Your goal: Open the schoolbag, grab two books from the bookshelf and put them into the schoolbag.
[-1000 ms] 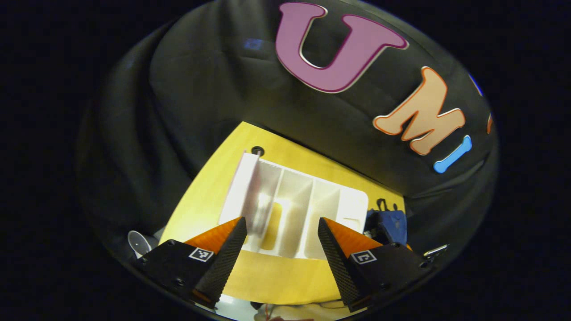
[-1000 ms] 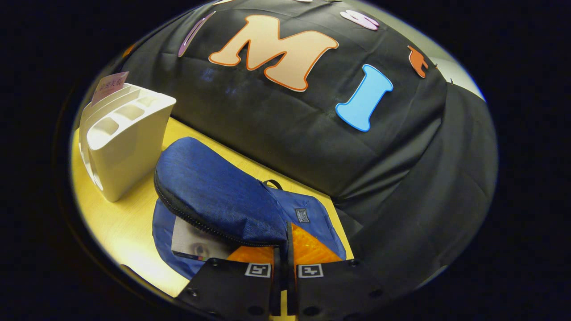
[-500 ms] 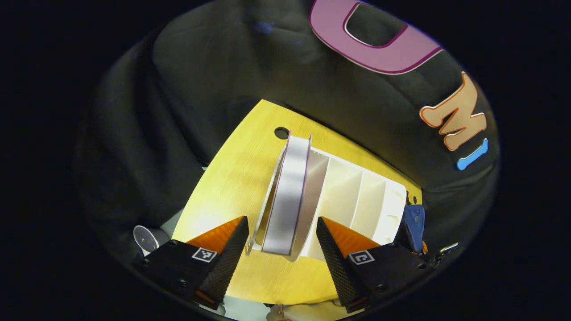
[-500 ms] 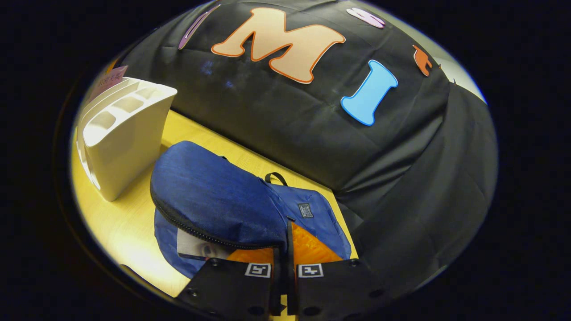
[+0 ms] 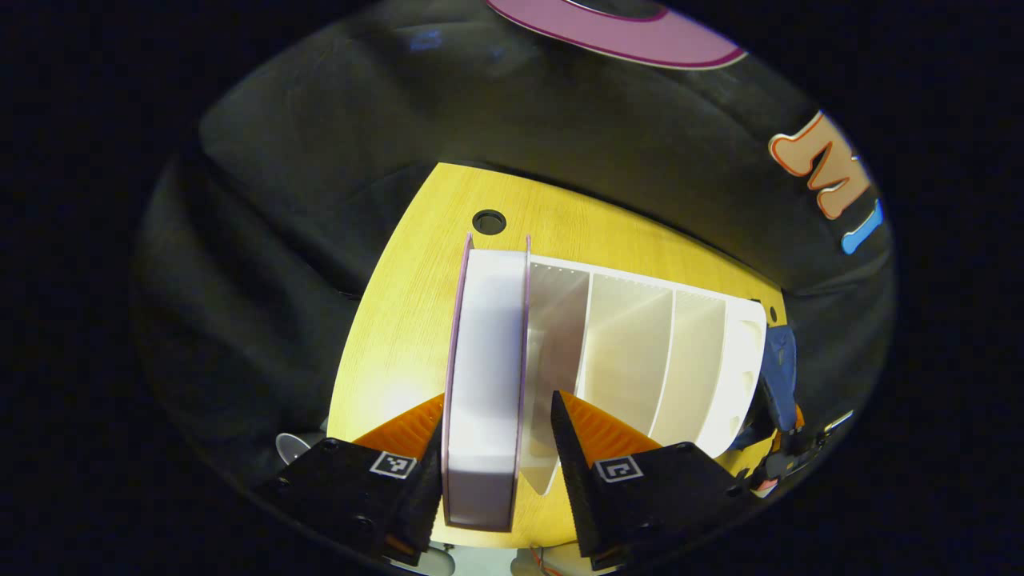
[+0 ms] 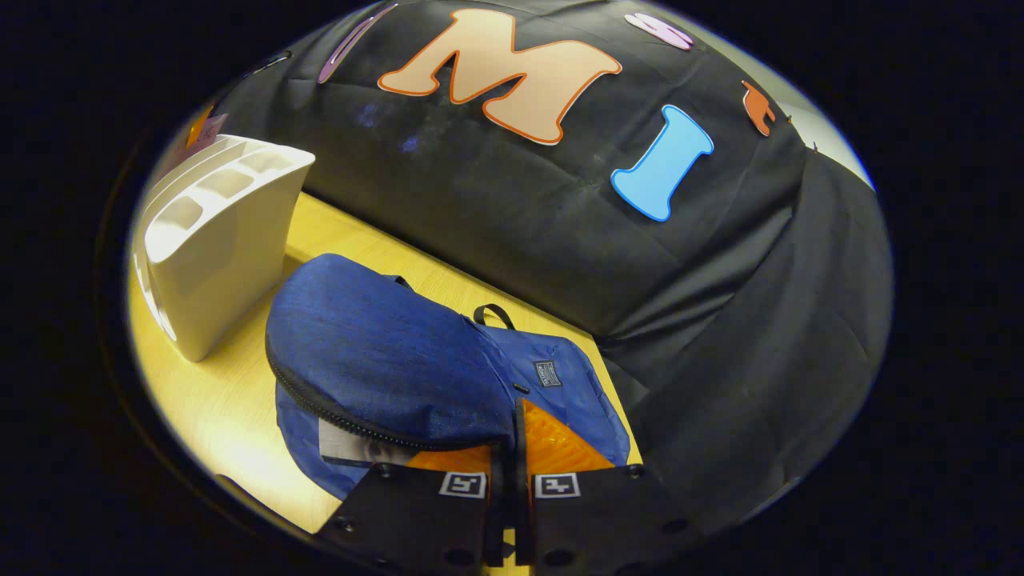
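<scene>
In the left gripper view, the left gripper has dropped closer to the white bookshelf than half a second ago, and its fingers now straddle the book standing in the shelf's leftmost slot. The left finger looks to be against the cover, while the right finger stands a little off, so the jaws are narrowed around the book but not clamped. The shelf sits mid-frame on the yellow table.

In the right gripper view, the right gripper remains pinched on the flap of the blue schoolbag, holding it open at lower centre. A first book lies inside. The bookshelf stands at upper left, barely shifted.
</scene>
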Motion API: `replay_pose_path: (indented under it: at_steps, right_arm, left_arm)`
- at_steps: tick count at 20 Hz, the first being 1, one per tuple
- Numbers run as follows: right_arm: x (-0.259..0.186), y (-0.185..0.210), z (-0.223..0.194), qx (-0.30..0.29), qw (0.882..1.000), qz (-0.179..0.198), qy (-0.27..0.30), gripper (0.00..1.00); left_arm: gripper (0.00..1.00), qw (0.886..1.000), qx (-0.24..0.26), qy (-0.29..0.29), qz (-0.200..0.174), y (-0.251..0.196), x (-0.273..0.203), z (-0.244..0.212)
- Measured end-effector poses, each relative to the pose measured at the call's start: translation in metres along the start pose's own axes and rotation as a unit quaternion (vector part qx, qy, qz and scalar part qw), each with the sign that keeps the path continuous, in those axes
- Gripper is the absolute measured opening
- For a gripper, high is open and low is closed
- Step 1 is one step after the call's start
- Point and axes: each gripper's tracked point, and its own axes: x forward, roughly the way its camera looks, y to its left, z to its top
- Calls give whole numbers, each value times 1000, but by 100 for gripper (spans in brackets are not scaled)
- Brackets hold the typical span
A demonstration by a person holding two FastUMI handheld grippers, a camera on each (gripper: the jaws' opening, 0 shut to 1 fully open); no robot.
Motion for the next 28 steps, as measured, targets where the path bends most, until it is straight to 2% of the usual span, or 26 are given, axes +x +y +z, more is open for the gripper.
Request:
replay_pose_path:
  at_steps: [4, 5, 6, 7, 8, 9, 10, 11, 18, 20, 23, 28]
  right_arm:
    - [2, 3, 0, -7, 1000, 2, 1, 10]
    - [1, 4, -1, -9, 1000, 3, 1, 10]
    - [1, 5, 0, -10, 1000, 4, 1, 10]
    - [1, 5, -1, -11, 1000, 4, 2, 10]
    - [2, 5, -1, -10, 1000, 4, 2, 10]
    - [2, 4, 0, -9, 1000, 4, 2, 9]
    - [2, 4, 1, -9, 1000, 3, 3, 8]
    - [1, 4, 0, -8, 1000, 2, 3, 9]
    - [0, 7, 1, -8, 1000, 4, 4, 10]
    - [1, 6, 1, -7, 1000, 5, 4, 7]
    - [-1, 6, 0, -6, 1000, 7, 2, 9]
    - [-1, 6, 0, -3, 1000, 13, -2, 8]
  left_arm:
    - [54, 1000, -4, 29, -7, -11, 19, -1]
    - [60, 999, -6, 37, -6, -12, 24, -3]
    - [54, 999, -8, 46, -4, -10, 29, -6]
    - [60, 999, -7, 51, -1, -8, 34, -6]
    - [52, 998, -10, 57, 0, -7, 39, -6]
    - [49, 998, -15, 62, 4, -5, 41, -7]
    - [53, 998, -15, 66, 6, -3, 42, -8]
    - [49, 998, -10, 65, 4, -4, 43, -6]
    - [48, 996, -19, 81, 28, -1, 50, -12]
    - [48, 995, -34, 85, 37, 1, 45, -15]
    - [48, 994, -47, 88, 46, -2, 29, -18]
    - [47, 994, -59, 74, 50, -5, -18, -18]
